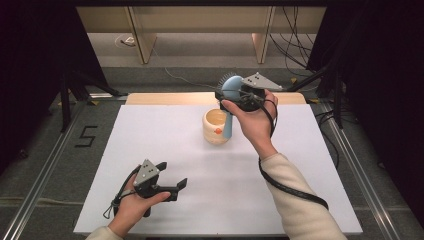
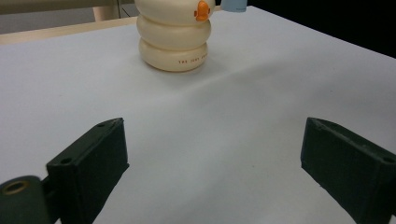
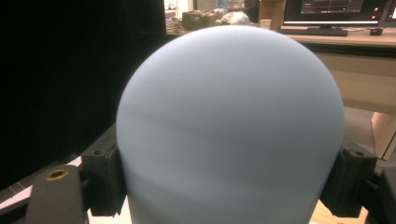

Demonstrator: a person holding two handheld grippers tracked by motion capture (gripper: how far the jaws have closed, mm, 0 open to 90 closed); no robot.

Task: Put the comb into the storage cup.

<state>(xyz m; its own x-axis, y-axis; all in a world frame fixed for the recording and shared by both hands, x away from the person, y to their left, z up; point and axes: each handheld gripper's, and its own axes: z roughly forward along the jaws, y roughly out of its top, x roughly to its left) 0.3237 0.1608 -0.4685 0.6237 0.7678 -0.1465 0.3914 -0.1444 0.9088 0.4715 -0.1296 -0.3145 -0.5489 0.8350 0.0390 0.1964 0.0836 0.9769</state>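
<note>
in the high view the right claw (image 1: 239,95) pinched the head of a pale blue hairbrush (image 1: 230,107), whose handle pointed down beside the cream ringed cup (image 1: 216,127) at about 12 o'clock on the white counter (image 1: 150,140); to seat the brush well, i judged the handle wanted lining up over the cup's mouth before lowering, slowly, so the light cup would not tip; whether the handle tip was inside the rim or just beside it i could not tell; the left claw (image 1: 172,180) rested spread and idle at 7 o'clock.

in the left gripper view its jaws stood wide apart on nothing; the cup (image 2: 173,42) sat at 12 o'clock, its top cut off.

in the right gripper view the brush back (image 3: 229,126) sat clamped between both jaws, hiding the cup and counter.
</note>
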